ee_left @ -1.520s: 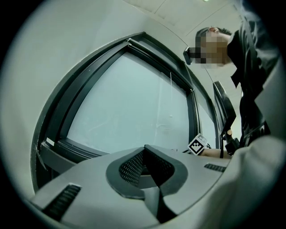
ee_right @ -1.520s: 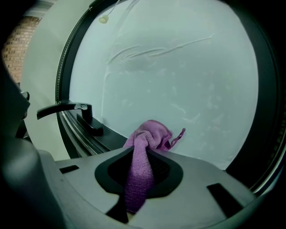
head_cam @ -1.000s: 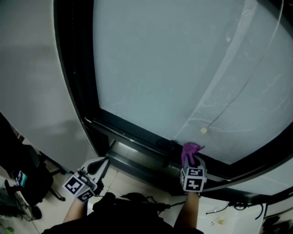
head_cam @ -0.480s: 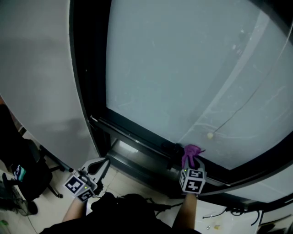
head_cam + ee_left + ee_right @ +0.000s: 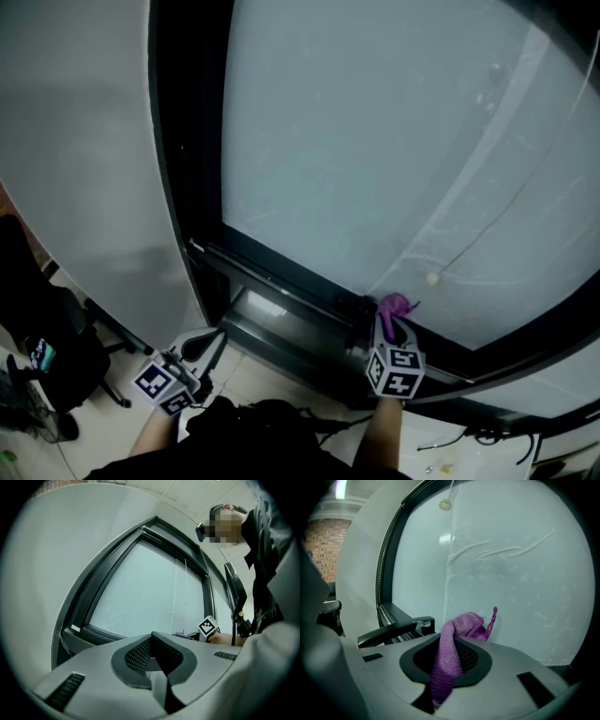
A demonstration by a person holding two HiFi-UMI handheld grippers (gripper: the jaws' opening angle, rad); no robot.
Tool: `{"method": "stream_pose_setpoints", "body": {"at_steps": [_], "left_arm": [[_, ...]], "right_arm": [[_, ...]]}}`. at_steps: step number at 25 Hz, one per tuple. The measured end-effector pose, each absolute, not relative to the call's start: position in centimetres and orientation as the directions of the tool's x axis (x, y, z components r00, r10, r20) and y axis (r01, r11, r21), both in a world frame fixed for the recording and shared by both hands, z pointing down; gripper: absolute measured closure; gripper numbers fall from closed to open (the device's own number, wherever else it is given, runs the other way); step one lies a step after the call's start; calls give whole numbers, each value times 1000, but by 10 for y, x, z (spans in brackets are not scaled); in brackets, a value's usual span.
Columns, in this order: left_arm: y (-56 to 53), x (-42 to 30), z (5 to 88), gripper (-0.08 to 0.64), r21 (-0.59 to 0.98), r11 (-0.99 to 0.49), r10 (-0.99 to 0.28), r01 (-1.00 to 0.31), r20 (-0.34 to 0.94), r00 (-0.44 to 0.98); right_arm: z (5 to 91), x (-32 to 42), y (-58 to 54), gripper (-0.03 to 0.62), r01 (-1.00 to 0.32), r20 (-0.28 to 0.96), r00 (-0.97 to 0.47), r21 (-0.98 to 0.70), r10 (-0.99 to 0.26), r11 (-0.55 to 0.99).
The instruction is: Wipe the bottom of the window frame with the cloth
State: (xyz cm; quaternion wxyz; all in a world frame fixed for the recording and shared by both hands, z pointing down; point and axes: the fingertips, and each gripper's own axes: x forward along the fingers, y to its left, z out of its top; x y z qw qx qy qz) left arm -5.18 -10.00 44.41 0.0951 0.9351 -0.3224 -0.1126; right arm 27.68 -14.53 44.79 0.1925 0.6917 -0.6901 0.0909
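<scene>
Right gripper view shows the right gripper (image 5: 453, 639) pinching the purple cloth (image 5: 461, 623): a strip of it runs down between the jaws, and its bunched end bulges past their tips against the window glass (image 5: 511, 573). Just left of this gripper, a black handle (image 5: 393, 629) lies along the bottom of the window frame (image 5: 386, 613). High above it, a small round cord bead (image 5: 445, 505) rests on the glass. From the head view, the cloth at this gripper's tip sits where the glass meets the bottom rail. The left gripper (image 5: 152, 637) is held lower, well apart to the right gripper's left and below the frame. Its jaws are pressed together with nothing between them.
</scene>
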Motion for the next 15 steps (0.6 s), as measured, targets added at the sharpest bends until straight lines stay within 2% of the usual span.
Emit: {"method": "stream_pose_setpoints", "body": {"at_steps": [10,15], "left_arm": [[-99,-56,451,558,254,-762,-636,-596,-121,762],[-99,-59,454,558,261,-764,-632,-591,-117,766]], "right_arm": [[436,257,-151,529,-979,336,-4,191,-942,73],[445,253,-153,529,-988,334,-57,118,-941,101]]}}
